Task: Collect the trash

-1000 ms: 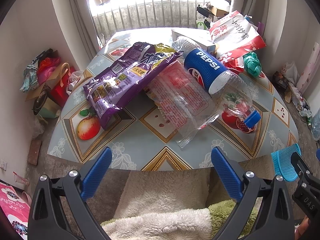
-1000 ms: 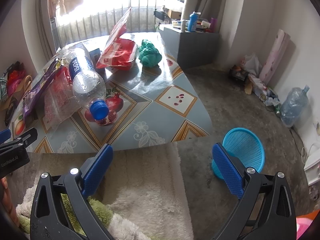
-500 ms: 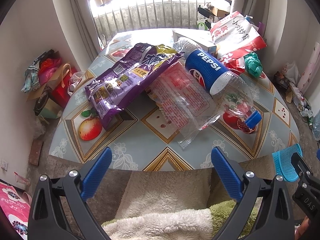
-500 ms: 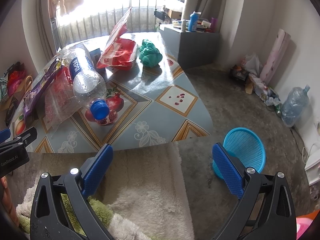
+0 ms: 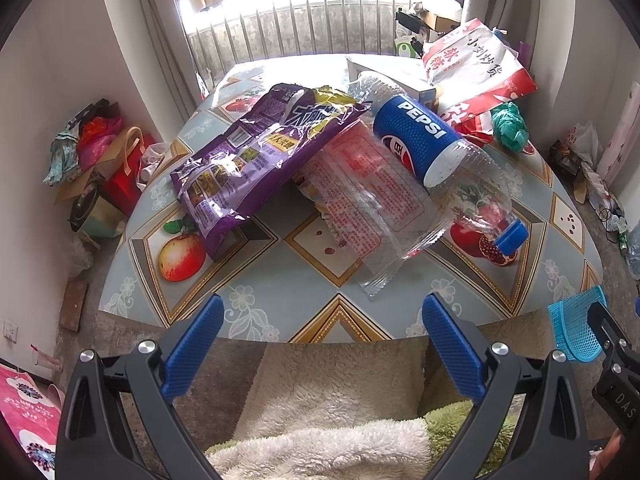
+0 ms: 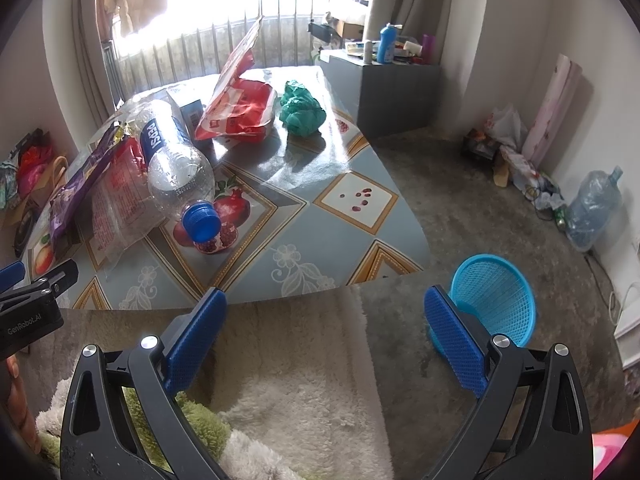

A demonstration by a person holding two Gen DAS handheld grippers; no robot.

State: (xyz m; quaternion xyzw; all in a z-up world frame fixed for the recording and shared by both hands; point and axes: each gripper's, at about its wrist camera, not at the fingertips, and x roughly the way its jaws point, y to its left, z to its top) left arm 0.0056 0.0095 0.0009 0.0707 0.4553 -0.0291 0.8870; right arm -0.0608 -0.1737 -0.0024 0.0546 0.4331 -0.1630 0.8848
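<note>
We find the left gripper [image 5: 320, 344] held short of the near edge of the table [image 5: 280, 312], above a fleecy white and green blanket [image 5: 332, 420]. Its blue fingers [image 5: 192, 344] are spread wide and grasp nothing. The right gripper [image 6: 324, 334] is likewise spread wide and empty, poised over the same blanket at the table's near right corner, with bare floor [image 6: 480, 208] under its right finger.

We note the trash on the table, all of it untouched. A purple snack bag [image 5: 256, 152] lies toward the left, its far end propped on the pile and its near end reaching down to an apple print on the tablecloth. Beside it, a clear plastic wrapper [image 5: 364, 208] with red print lies flat, partly under the purple bag and partly under the bottle. A large empty Pepsi bottle [image 5: 436, 152] lies on its side across the wrapper, its blue cap [image 5: 512, 236] pointing toward the near right edge. Behind the bottle we see a white box [image 5: 384, 76], a red and white bag [image 5: 476, 68] standing up, and a crumpled green bag [image 5: 510, 124] to its right.

A blue mesh basket [image 6: 496, 296] stands on the floor, off the table's near right corner and just beyond the right gripper's right finger.
</note>
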